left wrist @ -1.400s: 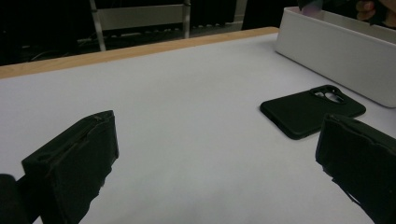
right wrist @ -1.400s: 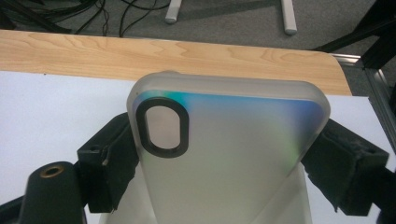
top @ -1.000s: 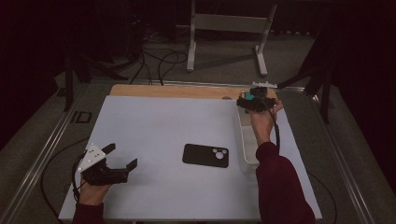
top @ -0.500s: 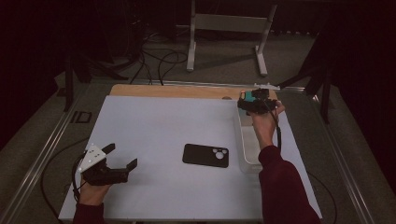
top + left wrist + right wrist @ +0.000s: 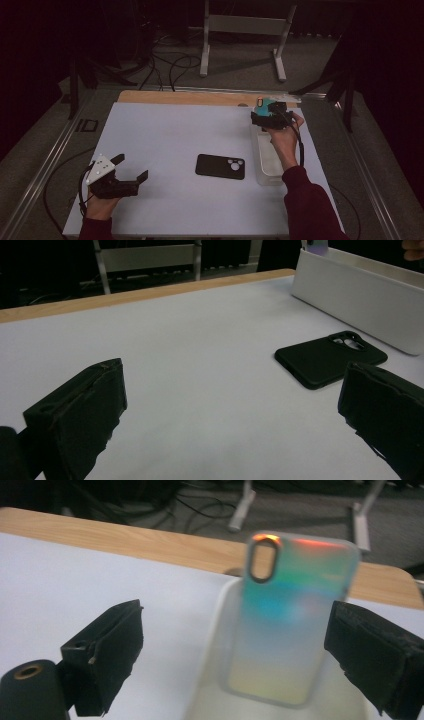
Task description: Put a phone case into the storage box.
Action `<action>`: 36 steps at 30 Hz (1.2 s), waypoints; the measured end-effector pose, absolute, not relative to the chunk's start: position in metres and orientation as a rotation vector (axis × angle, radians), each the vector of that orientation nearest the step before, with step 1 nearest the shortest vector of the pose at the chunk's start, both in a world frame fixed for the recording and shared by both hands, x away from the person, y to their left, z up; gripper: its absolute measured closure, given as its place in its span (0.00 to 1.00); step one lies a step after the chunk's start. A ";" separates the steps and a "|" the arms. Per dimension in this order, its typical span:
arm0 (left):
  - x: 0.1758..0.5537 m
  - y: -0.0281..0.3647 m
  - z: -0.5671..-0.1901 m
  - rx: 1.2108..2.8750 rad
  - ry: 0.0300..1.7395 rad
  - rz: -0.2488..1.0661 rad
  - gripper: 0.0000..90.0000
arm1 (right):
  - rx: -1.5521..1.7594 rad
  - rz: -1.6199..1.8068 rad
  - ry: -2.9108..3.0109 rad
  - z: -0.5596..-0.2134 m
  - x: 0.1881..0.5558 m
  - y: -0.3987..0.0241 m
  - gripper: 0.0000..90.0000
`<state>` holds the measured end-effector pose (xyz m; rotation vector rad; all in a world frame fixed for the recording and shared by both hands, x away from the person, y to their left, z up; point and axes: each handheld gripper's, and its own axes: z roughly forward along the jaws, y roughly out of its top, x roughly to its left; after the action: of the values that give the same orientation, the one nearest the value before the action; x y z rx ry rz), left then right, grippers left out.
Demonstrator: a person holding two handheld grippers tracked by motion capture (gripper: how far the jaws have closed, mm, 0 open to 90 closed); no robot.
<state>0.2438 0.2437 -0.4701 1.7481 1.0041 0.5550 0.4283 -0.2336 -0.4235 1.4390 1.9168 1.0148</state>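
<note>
A black phone case lies flat in the middle of the white table, camera holes to the right. An iridescent translucent phone case stands upright at the far end of a white tray. My right gripper hovers over that end, open, its jaws wide on either side of the case; the left jaw is clear of it. My left gripper rests open near the table's front left, pointing toward the black case.
The tray runs along the table's right side. A wooden strip edges the far side of the table. Beyond it on the floor are cables and a metal stand. Open table surface lies between the two grippers.
My right gripper has shifted slightly toward me over the tray's far end. The left gripper and the black case have stayed put.
</note>
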 end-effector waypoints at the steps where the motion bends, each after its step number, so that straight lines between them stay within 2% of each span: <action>1: 0.244 0.244 -0.470 1.749 1.005 0.554 0.00 | 1.423 1.025 1.932 -0.422 0.425 -0.232 0.10; 17: 0.244 0.243 -0.470 1.747 1.006 0.552 0.00 | 1.223 1.235 2.049 -0.410 0.372 -0.215 0.10; 21: 0.244 0.243 -0.470 1.747 1.006 0.552 0.00 | 1.226 1.253 2.041 -0.410 0.368 -0.216 0.10; 22: 0.244 0.243 -0.471 1.746 1.008 0.551 0.00 | 1.202 1.263 2.034 -0.417 0.351 -0.220 0.10; 36: 0.245 0.243 -0.471 1.751 1.009 0.550 0.00 | 1.200 1.382 1.948 -0.440 0.298 -0.243 0.10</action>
<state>0.2446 0.2434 -0.4710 1.7508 1.0085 0.5497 0.2975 -0.2435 -0.4395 1.2003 1.9484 1.3819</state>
